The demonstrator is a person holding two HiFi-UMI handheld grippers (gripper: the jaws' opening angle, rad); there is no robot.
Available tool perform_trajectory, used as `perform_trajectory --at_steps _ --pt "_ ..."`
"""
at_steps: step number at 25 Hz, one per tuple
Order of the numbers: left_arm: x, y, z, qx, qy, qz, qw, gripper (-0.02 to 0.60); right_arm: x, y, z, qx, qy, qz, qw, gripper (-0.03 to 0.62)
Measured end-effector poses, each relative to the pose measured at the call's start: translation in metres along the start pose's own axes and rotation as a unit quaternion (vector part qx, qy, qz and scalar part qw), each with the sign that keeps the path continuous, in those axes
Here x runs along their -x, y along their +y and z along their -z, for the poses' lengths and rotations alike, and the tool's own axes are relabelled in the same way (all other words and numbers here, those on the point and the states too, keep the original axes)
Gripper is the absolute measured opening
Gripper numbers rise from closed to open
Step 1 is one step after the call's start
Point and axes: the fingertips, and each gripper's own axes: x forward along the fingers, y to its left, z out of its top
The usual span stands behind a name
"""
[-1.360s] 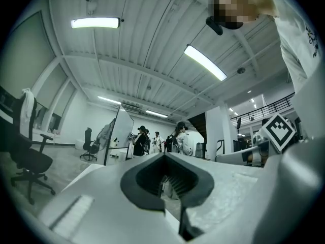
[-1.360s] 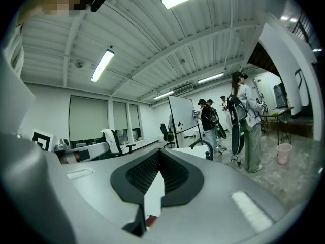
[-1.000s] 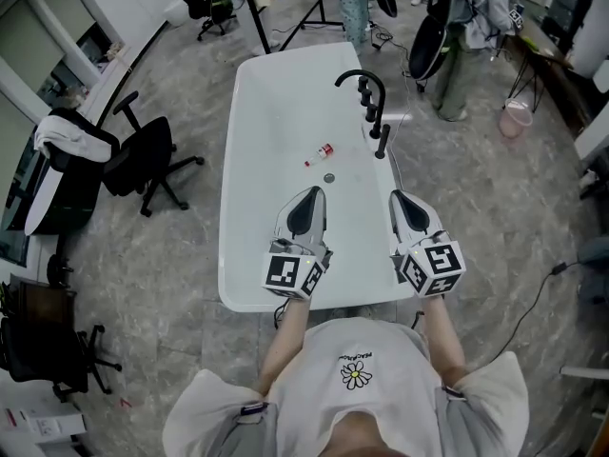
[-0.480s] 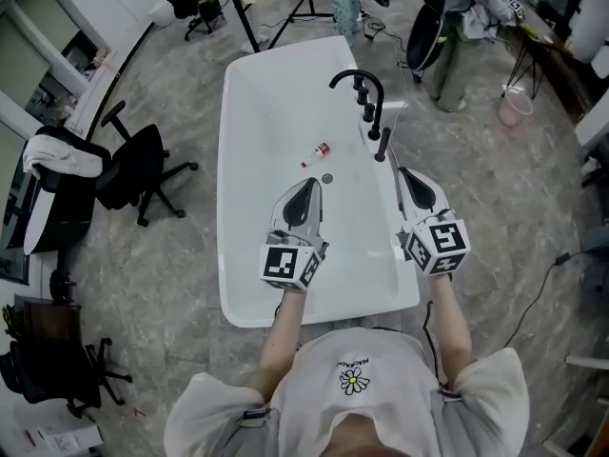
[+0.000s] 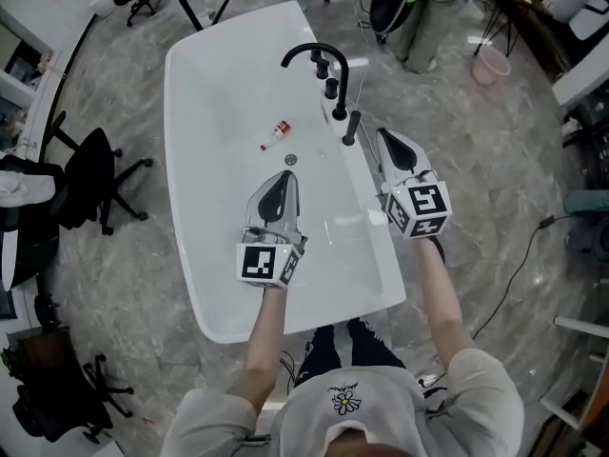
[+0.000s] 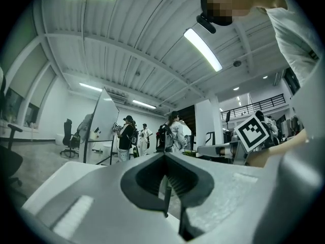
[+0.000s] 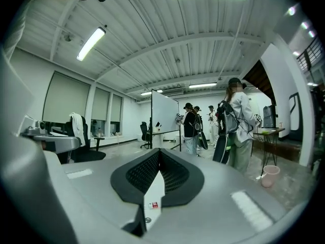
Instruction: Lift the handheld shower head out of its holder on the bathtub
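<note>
The handheld shower head (image 5: 351,128) is a slim black wand standing upright in its holder on the right rim of the white bathtub (image 5: 205,322), just near of the black arched faucet (image 5: 319,53). My right gripper (image 5: 383,134) is shut and holds nothing; its tip sits just right of the wand, outside the rim, not touching it. My left gripper (image 5: 284,175) hangs over the tub's inside, near the drain (image 5: 290,160), also shut and empty. Both gripper views look up at the ceiling past the closed left gripper (image 6: 167,187) and right gripper (image 7: 157,187); neither shows the wand.
A small white bottle with a red cap (image 5: 276,133) lies on the tub floor. Two black valve handles (image 5: 331,86) stand between faucet and wand. A black office chair (image 5: 90,174) stands left of the tub, a pink bin (image 5: 492,65) at far right. People stand beyond the tub.
The person has stepped closer and the right gripper has moved forward, from well short of the wand to right beside it. The left gripper has stayed over the tub. Both stay shut.
</note>
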Motion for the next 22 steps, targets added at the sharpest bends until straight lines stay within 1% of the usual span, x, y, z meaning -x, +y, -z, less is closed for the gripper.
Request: perform_trajectory --at_steps 3,4,5,7,10,11,14,17,20,22 --pt "-0.014 0.003 0.035 0.012 0.018 0.008 0.9997 0.0 -0.027 -0.019 0.038 0.0 0.026 0.006 1.0 0.028" --pt "-0.016 0.004 0.049 0.017 0.025 0.009 0.9995 0.0 -0.036 -0.023 0.053 -0.006 0.037 0.004 0.999 0.039" --pt "-0.018 0.005 0.063 0.022 0.031 0.01 0.9992 0.0 -0.046 -0.026 0.069 -0.015 0.046 0.001 0.999 0.068" --pt "-0.022 0.005 0.087 0.028 0.04 0.013 0.9987 0.0 -0.066 -0.034 0.1 -0.028 0.061 -0.001 0.998 0.103" --pt "-0.029 0.004 0.121 0.033 0.052 0.019 0.9979 0.001 -0.092 -0.044 0.151 -0.041 0.095 -0.003 0.995 0.149" --pt "-0.031 0.004 0.131 0.037 0.056 0.019 0.9976 0.001 -0.099 -0.048 0.17 -0.05 0.11 -0.004 0.993 0.155" --pt "-0.045 0.016 0.154 0.044 0.06 0.016 0.9971 0.0 -0.126 -0.064 0.215 -0.074 0.136 0.012 0.988 0.189" --pt "-0.056 0.027 0.175 0.051 0.055 0.013 0.9971 0.0 -0.149 -0.075 0.246 -0.064 0.146 0.022 0.987 0.192" --pt "-0.053 0.027 0.2 0.065 0.066 0.008 0.9957 0.001 -0.158 -0.072 0.28 -0.046 0.176 0.012 0.983 0.206" --pt "-0.053 0.029 0.211 0.068 0.072 0.007 0.9951 0.0 -0.166 -0.072 0.292 -0.044 0.186 0.009 0.982 0.215"
